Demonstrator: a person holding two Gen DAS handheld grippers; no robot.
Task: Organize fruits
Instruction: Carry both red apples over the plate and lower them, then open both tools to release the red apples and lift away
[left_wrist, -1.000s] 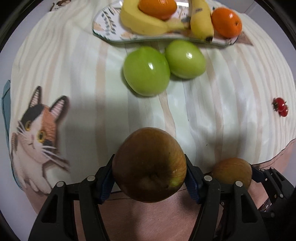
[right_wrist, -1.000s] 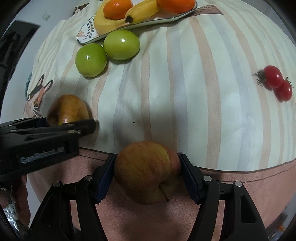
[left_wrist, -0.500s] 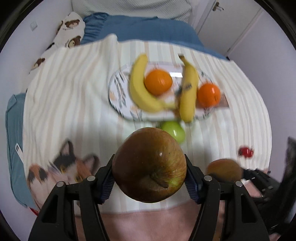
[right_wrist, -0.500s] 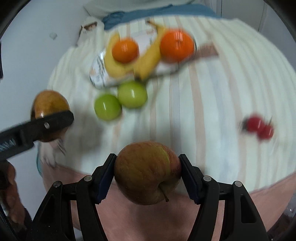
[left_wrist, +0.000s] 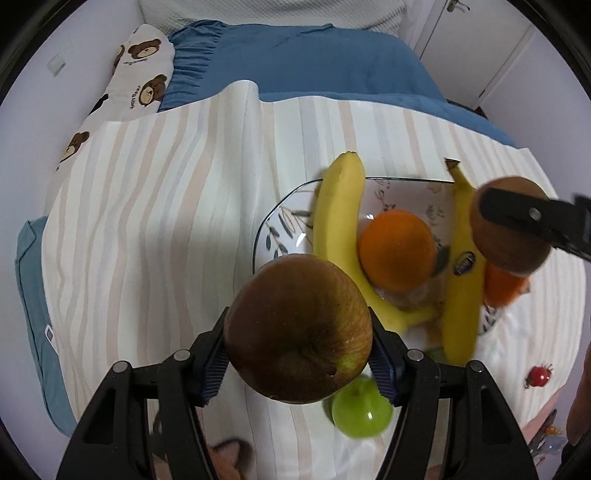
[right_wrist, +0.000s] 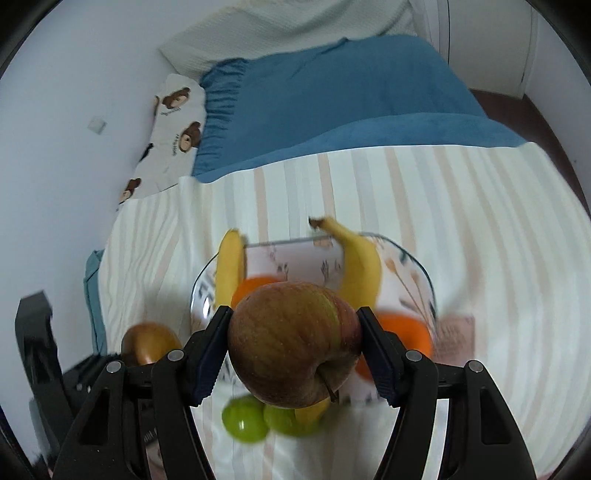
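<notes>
Altogether two red apples (left_wrist: 297, 328) (right_wrist: 293, 345) — two bananas (left_wrist: 338, 221), two oranges (left_wrist: 397, 249), two green apples (right_wrist: 244, 421).

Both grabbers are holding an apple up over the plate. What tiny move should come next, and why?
Probably lower the right gripper a little, so its apple settles onto the bare part of the plate between the two bananas. The plate already holds bananas and oranges, so that gap looks like the easiest landing spot. The left gripper can wait with its apple.
</notes>
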